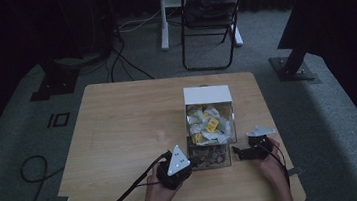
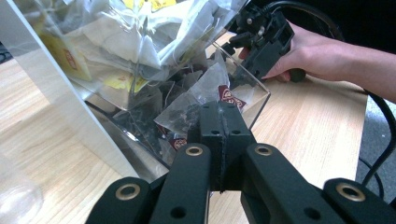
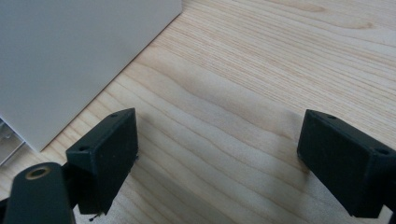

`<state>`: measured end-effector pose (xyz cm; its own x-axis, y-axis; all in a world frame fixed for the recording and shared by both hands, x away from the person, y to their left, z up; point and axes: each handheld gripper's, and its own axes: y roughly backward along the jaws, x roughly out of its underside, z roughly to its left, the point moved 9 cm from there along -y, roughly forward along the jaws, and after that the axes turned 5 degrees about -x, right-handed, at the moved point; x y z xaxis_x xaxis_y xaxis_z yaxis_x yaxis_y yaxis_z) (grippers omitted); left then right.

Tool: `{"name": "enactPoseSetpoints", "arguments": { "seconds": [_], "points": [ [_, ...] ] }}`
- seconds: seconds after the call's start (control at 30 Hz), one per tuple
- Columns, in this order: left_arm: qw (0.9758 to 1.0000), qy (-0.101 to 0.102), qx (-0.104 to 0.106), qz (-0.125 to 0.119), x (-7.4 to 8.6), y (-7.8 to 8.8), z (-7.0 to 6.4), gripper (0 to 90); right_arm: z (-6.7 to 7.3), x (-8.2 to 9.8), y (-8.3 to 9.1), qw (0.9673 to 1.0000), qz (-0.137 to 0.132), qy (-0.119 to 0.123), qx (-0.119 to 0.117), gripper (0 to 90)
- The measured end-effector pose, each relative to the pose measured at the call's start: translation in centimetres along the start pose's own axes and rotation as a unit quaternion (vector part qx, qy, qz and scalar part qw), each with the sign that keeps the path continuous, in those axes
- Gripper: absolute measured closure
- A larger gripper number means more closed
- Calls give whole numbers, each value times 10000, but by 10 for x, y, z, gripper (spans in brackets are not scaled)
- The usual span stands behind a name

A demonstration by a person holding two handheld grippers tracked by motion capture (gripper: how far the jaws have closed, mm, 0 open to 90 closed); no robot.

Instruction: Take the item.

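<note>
A clear box (image 1: pixel 188 129) with a raised white lid (image 1: pixel 206 95) stands right of the table's middle. Its far part holds white and yellow tea bags (image 1: pixel 210 125), its near part dark ones (image 1: pixel 210 156). My left gripper (image 1: pixel 189 167) points into the near part. In the left gripper view its jaws are pressed together (image 2: pixel 219 109), pinching the near edge of a dark tea bag (image 2: pixel 196 100) with a red tag (image 2: pixel 229 97). My right gripper (image 1: pixel 238 153) rests beside the box's right side. Its jaws stand wide open (image 3: pixel 217 158) over bare wood, next to the box's white wall (image 3: pixel 70 56).
The wooden table (image 1: pixel 119 127) has free room on its left half. A small clear cup (image 1: pixel 160 134) stands left of the box, also at the left gripper view's corner (image 2: pixel 14 196). Cables trail off the near edge. A folding chair (image 1: pixel 210 16) stands beyond the table.
</note>
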<state>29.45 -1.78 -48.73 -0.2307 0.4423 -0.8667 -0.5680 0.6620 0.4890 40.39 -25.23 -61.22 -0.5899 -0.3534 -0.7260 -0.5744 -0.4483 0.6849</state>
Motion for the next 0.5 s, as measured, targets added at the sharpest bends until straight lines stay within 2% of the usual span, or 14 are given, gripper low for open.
{"name": "enactPoseSetpoints", "arguments": {
  "seconds": [0.5],
  "points": [
    [9999, -52, -114, -101, -5, 19, 5, 900, 0, 0, 0, 10000, 0, 0, 0, 121]
  ]
}}
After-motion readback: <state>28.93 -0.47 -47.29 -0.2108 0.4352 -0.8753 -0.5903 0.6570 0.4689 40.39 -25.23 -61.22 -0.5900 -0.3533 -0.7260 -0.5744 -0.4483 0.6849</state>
